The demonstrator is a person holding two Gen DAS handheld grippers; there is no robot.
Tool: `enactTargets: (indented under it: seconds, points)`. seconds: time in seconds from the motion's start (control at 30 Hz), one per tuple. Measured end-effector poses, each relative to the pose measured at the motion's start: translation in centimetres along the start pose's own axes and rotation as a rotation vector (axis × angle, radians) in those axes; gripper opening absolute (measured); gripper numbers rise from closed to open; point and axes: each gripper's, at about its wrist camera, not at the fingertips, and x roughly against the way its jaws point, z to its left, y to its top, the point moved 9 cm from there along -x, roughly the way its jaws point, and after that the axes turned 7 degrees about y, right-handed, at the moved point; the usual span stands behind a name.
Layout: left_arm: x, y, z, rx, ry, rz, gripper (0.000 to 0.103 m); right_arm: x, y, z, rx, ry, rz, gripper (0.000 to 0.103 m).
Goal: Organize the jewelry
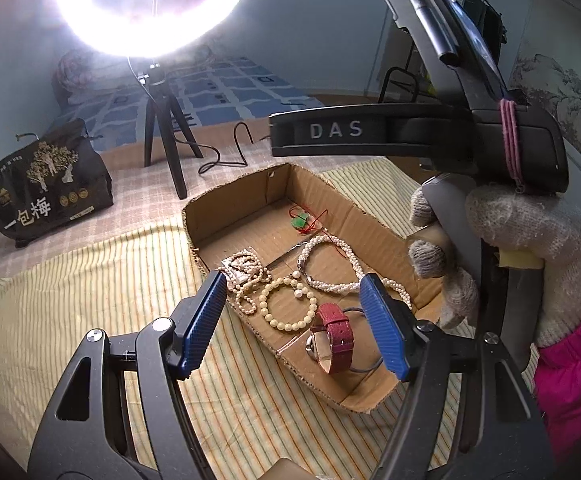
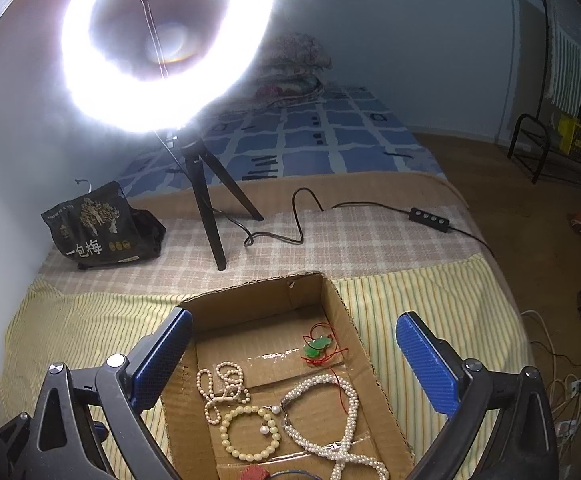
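Left gripper (image 1: 292,326) open at a medium gap, nothing between the blue pads, touching nothing; it hangs over the near half of the cardboard tray (image 1: 234,204), pointing steeply down. Directly under it and between the fingers in view: the red-strap watch (image 1: 332,340) near the tray's near end, lying on its side with the strap looped, and the cream bead bracelet (image 1: 290,306) just beyond it. Right gripper (image 2: 294,356) is wide open, also empty, over the same tray; in the left wrist view its body and the gloved hand (image 1: 502,248) holding it sit above the tray's right edge. Everything visible is already in the tray: thin pearl strand (image 2: 220,388) bunched by the left wall, cream bracelet mid-tray with two loose pearl earrings (image 2: 268,420) by it, twisted pearl necklace (image 2: 330,420) looped down the right side with its long run along the tray's length, green pendant on red cord (image 2: 317,347) toward the far right wall. The tray sits on a striped yellow cloth (image 2: 430,292) on the bed, long axis running away from both grippers. I see no jewelry on the cloth outside the tray, so my read is that the drop-in part is done or nearly so. If a piece needs a nudge, the left gripper is closer to the watch and bracelet, the right to the necklace and pendant. Both would reach straight down.
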Motion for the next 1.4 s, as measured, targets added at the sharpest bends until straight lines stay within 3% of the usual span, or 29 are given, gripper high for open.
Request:
enactTargets:
  seconds: [0.5,0.8,0.9,1.27,1.4]
  points:
    - [5.8,-0.7,3.0,0.023,0.027,-0.062,0.071,6.4,-0.8,0.9,-0.023,0.002,-0.077,0.103]
    - [9.6,-2.1,4.0,-0.001,0.041,-0.106,0.072,10.4,-2.9,2.2,0.037,-0.026,-0.111,0.103]
    - [10.8,-2.4,4.4,0.001,0.048,-0.125,0.08,11.9,-3.6,2.7,0.045,-0.034,-0.128,0.103]
    - [13.9,-3.5,6.2,0.018,0.1,-0.164,0.081,15.6,-7.0,4.5,0.095,-0.068,-0.169,0.103]
    - [14.5,-3.7,6.7,0.014,0.124,-0.179,0.087,16.4,-8.1,4.7,0.072,-0.06,-0.181,0.103]
